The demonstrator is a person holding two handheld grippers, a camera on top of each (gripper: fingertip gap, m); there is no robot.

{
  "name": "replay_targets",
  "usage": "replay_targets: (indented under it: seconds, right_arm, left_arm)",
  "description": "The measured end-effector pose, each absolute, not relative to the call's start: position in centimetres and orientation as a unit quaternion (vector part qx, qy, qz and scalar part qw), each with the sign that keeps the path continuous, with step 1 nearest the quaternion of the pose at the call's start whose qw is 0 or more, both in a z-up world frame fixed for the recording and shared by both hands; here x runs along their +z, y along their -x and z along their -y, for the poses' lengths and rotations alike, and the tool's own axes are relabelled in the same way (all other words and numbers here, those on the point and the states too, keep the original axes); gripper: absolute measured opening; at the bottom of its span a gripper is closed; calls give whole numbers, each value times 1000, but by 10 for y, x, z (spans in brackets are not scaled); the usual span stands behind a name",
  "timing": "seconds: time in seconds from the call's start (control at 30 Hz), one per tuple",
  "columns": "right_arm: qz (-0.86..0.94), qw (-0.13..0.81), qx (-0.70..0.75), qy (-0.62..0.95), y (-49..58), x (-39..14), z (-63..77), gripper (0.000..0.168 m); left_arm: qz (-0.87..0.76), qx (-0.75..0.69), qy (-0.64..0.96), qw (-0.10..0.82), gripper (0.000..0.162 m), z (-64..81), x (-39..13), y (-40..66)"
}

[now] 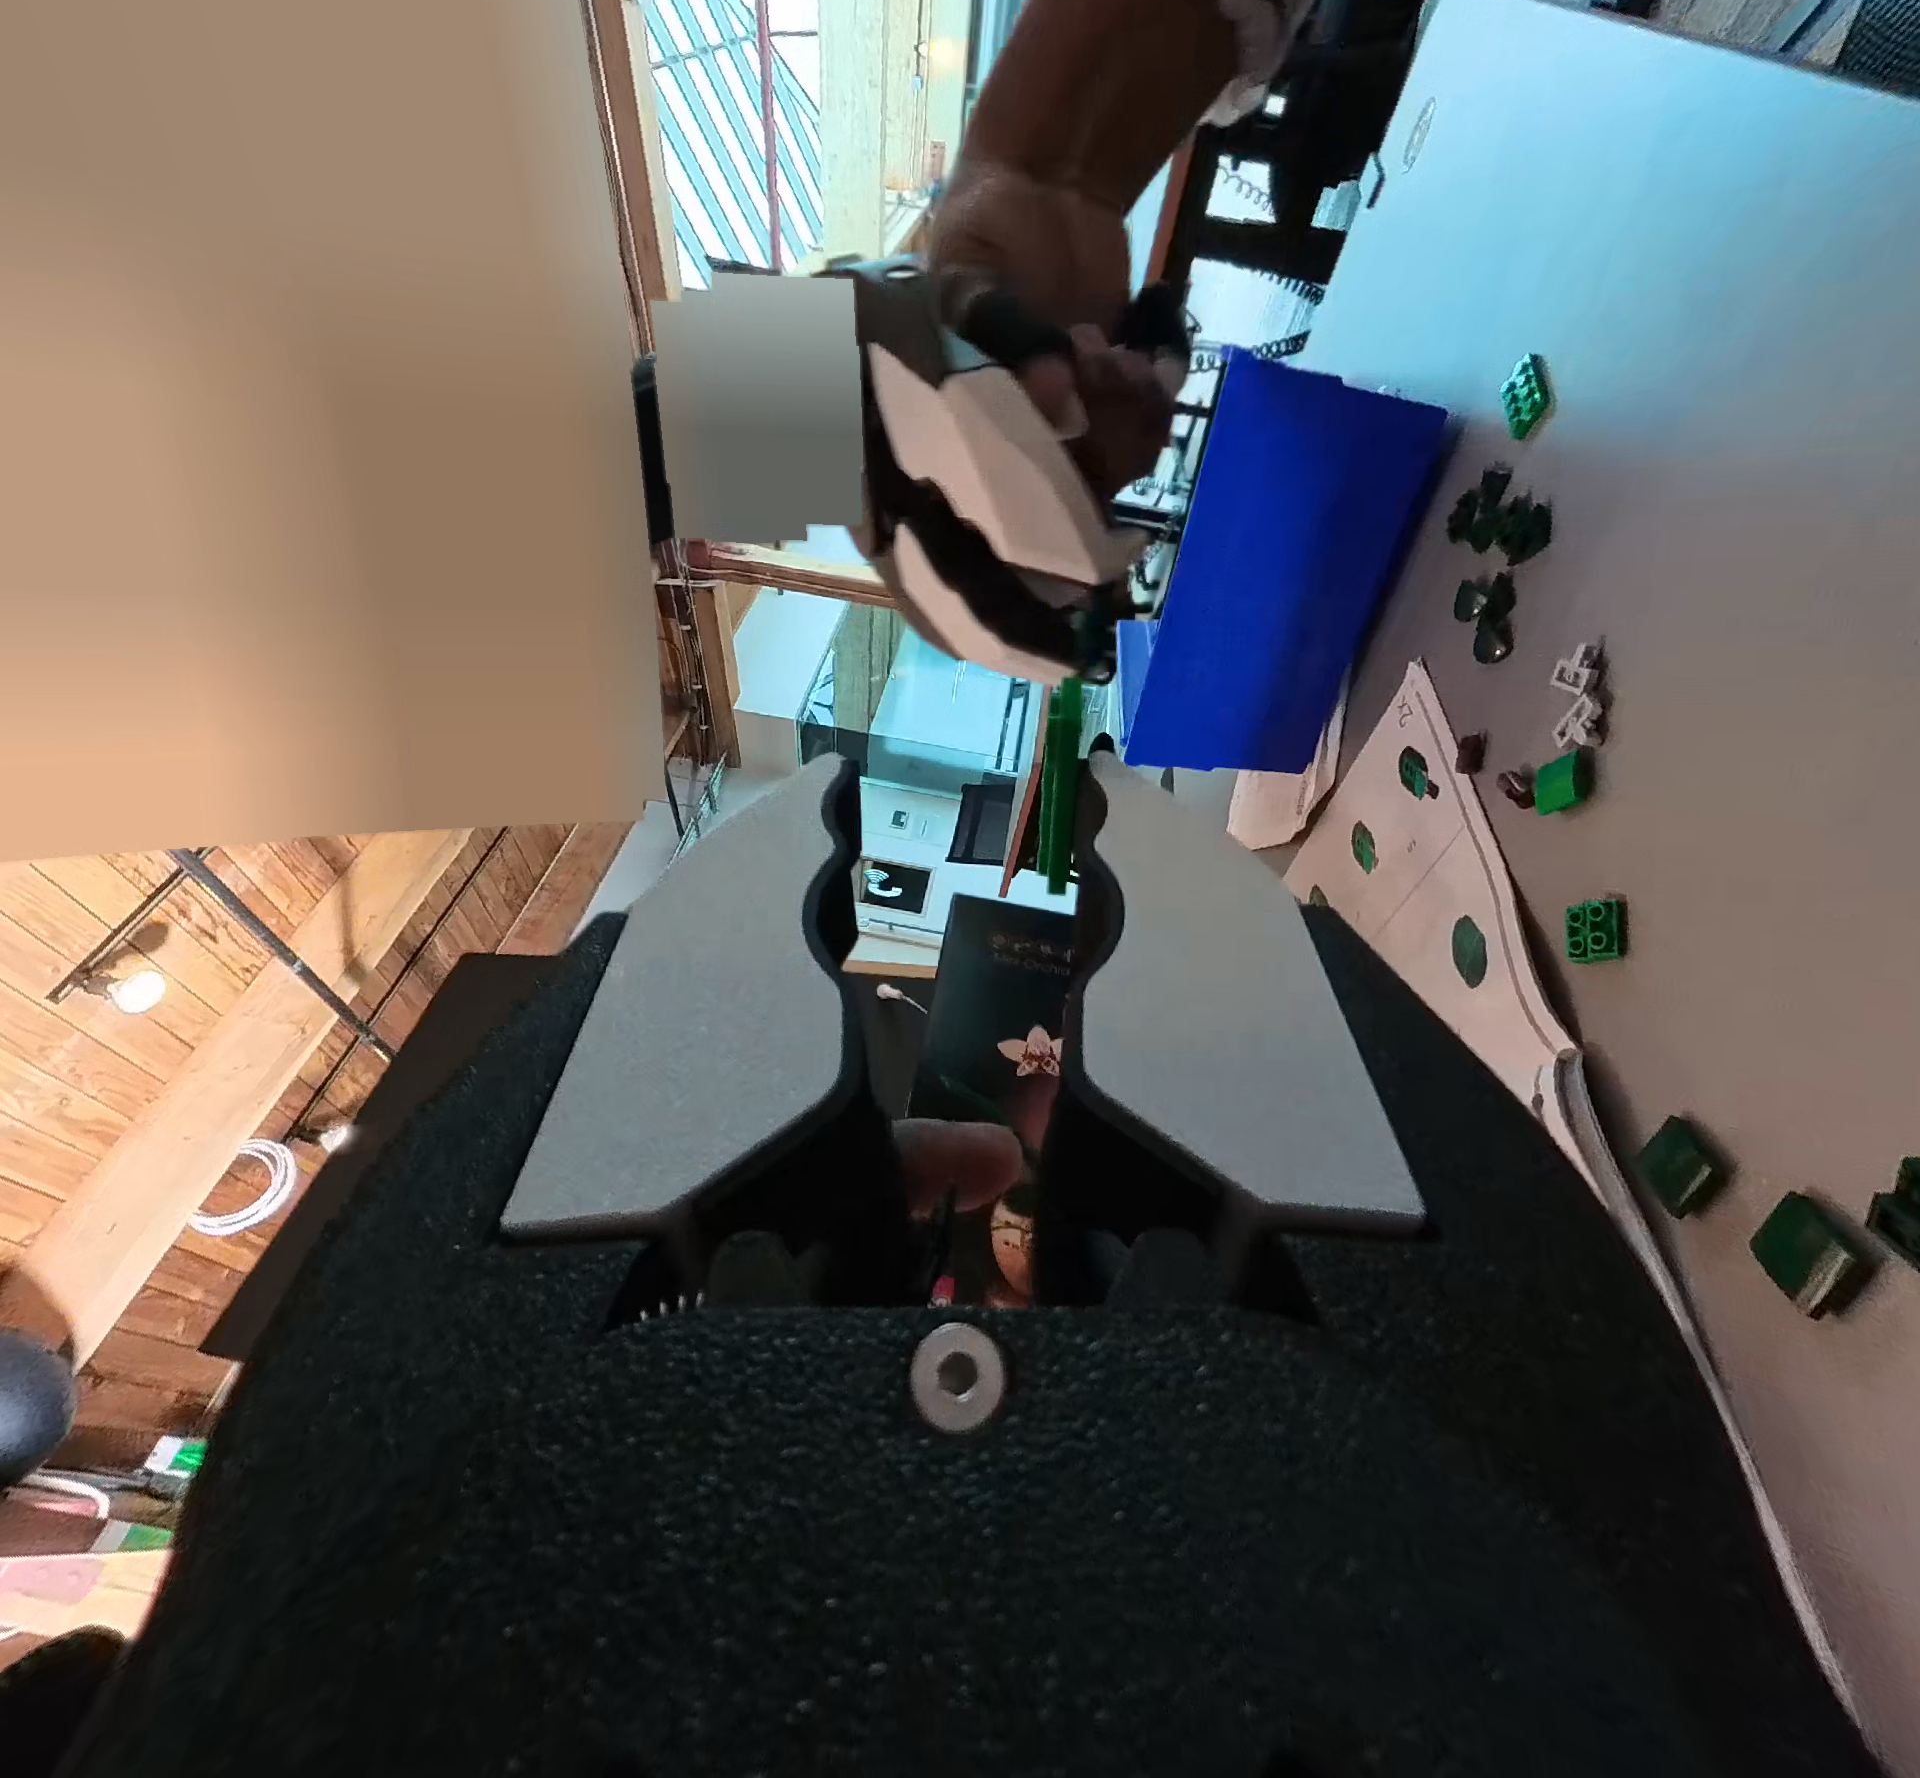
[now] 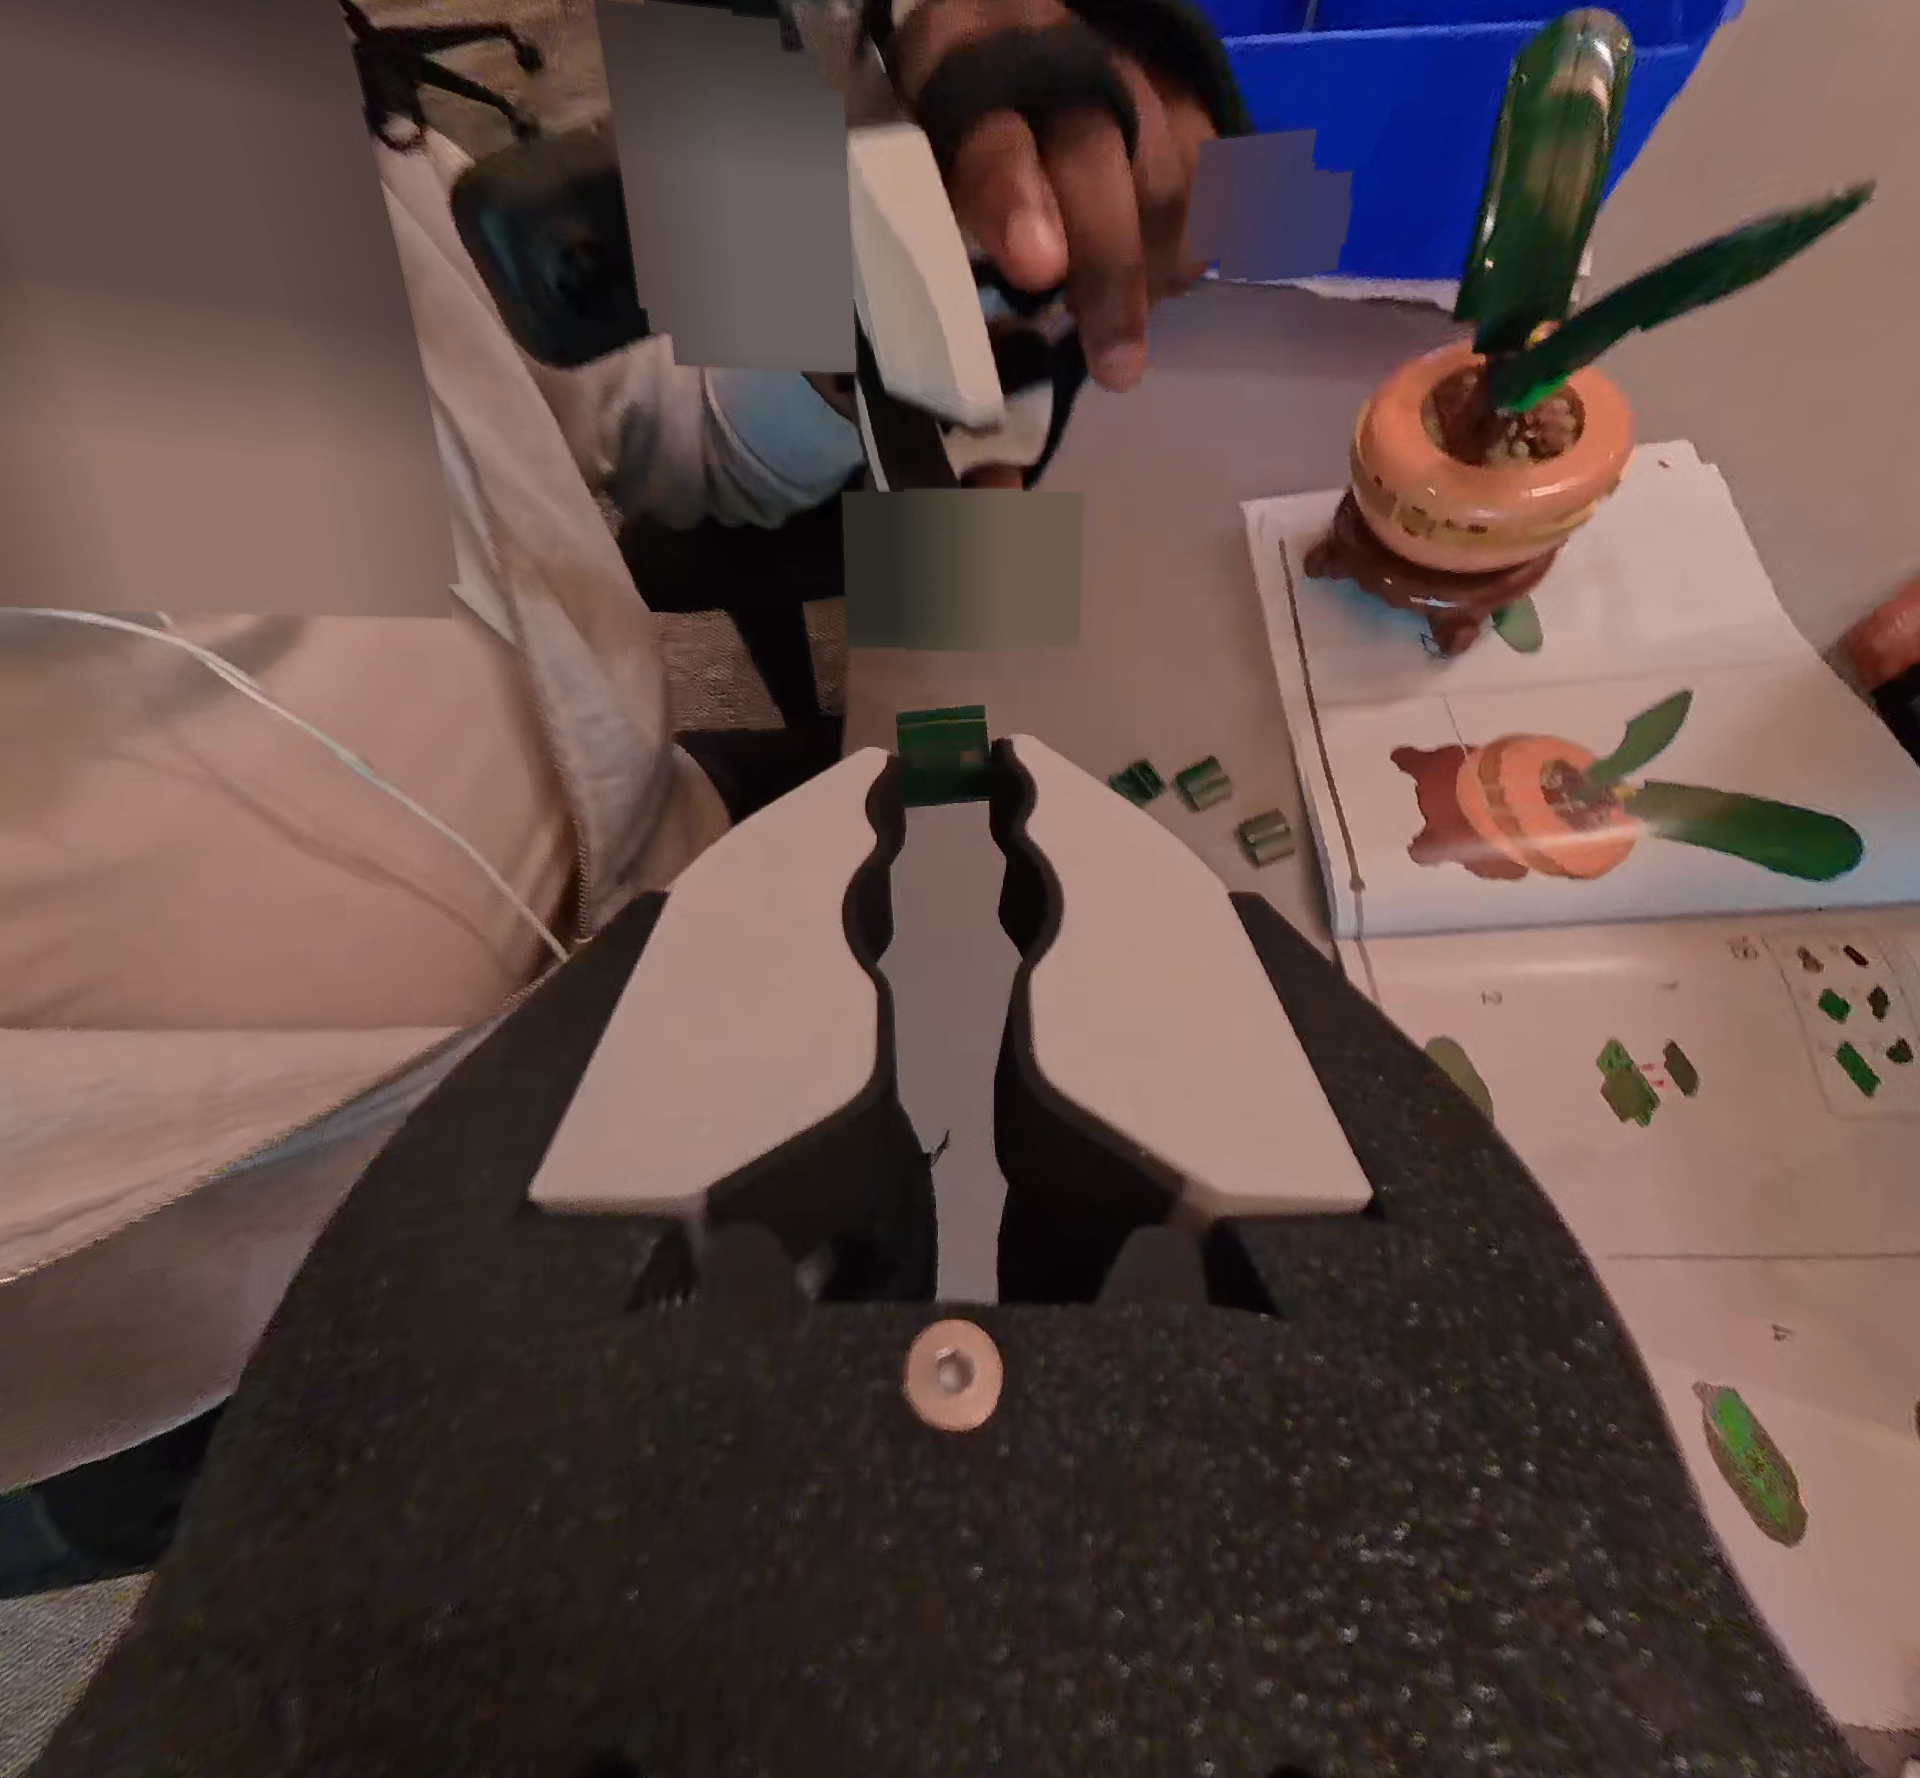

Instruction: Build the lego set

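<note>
Holding both grippers up off the table [image 2: 1195, 585], we bring two green parts toward each other in mid-air. Our right gripper [image 2: 943, 772] has its fingers clamped on one small green brick [image 2: 940, 754], pinched right at the tips. Our left gripper [image 1: 971, 793] shows a wide gap between its fingers; a long green stem [image 1: 1060, 783] lies against the inner face of one finger, and we cannot tell whether it is truly gripped there. In the left wrist view the right gripper [image 1: 1081, 632] hangs just above that stem's top end, a hand [image 1: 1039, 274] wrapped round its handle.

Count the table with us. In the right wrist view, one potted model [image 2: 1475, 481] stands on the open booklet [image 2: 1662, 907]: orange pot, brown base, two green leaves rising from it. Three small green pieces [image 2: 1205, 783] lie in a loose row just beside the booklet's edge. One blue bin [image 2: 1455, 66] sits behind the pot.

In the left wrist view the table [image 1: 1662, 274] runs down the right side. One bright green plate [image 1: 1525, 393] sits near the bin [image 1: 1278, 575], then a dark green cluster [image 1: 1501, 523], too bunched to count. Small white bits [image 1: 1579, 689] lie further along, one green round brick [image 1: 1562, 781] next to them, one green studded brick [image 1: 1597, 930] beside the booklet [image 1: 1434, 897], and three dark green tiles [image 1: 1803, 1245] near the frame's edge.
</note>
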State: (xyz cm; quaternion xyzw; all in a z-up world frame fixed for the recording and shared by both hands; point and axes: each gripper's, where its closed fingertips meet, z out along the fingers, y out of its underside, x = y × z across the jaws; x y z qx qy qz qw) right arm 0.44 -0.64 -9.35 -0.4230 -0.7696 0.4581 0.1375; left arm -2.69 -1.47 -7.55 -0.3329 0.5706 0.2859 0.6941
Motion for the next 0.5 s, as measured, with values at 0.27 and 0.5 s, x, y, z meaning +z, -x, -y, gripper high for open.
replay_targets:
  seconds: [0.27,0.5]
  right_arm:
    - [776,51,453,437,5,-88,23,15]
    - [797,51,423,428,9,-91,26,15]
  left_arm:
    - [-579,273,323,697,40,19,-78,14]
    - [-574,271,323,702,39,19,-77,15]
